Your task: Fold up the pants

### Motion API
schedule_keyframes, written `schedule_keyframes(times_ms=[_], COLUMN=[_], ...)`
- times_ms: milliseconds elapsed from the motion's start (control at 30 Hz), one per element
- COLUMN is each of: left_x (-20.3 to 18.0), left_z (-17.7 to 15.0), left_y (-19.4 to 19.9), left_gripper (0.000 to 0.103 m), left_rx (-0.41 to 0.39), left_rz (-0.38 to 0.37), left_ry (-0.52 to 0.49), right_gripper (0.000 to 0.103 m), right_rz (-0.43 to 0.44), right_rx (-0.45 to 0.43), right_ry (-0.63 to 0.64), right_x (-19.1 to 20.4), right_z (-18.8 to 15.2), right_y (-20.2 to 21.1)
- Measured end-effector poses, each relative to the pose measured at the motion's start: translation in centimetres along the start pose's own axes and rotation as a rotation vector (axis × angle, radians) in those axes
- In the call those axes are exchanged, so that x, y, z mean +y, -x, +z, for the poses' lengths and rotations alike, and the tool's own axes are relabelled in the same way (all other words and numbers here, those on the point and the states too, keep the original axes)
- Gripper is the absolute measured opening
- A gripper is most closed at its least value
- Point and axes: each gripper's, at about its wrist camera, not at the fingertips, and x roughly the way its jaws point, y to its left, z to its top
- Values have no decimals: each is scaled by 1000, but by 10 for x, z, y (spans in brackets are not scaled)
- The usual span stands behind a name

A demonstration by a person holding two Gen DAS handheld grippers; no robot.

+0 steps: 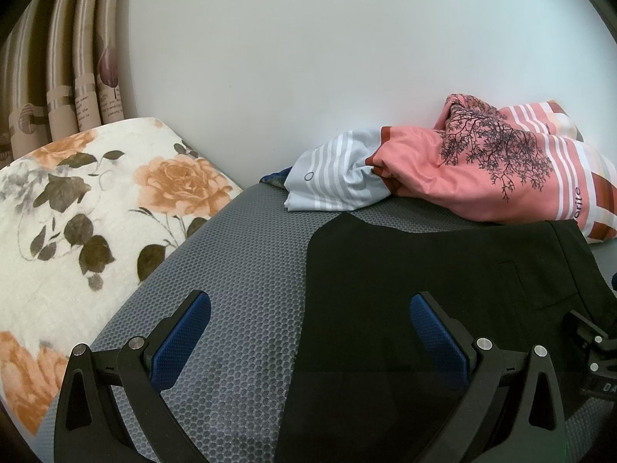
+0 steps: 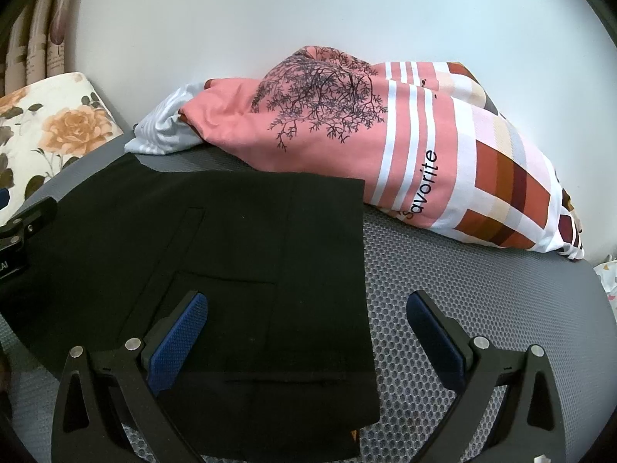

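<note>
Black pants lie flat on the grey mesh mattress, folded into a compact rectangle; they also show in the right wrist view, with pocket seams visible. My left gripper is open and empty, hovering over the pants' left edge. My right gripper is open and empty, over the pants' right edge. Part of the other gripper's body shows at each view's side.
A pink, white and striped bundle of bedding lies against the white wall behind the pants. A floral blanket lies at the left. Curtains hang at the far left.
</note>
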Motion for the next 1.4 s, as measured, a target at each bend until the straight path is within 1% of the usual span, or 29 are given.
schedule_keyframes(times_ms=[1400], left_x=[0], left_z=[0], left_y=[0], left_gripper=[102], left_rx=[0], left_rz=[-2], left_ry=[1], right_gripper=[102], right_rz=[-5], right_rx=[3], right_ry=[10], right_x=[3], right_z=[0], right_y=[0])
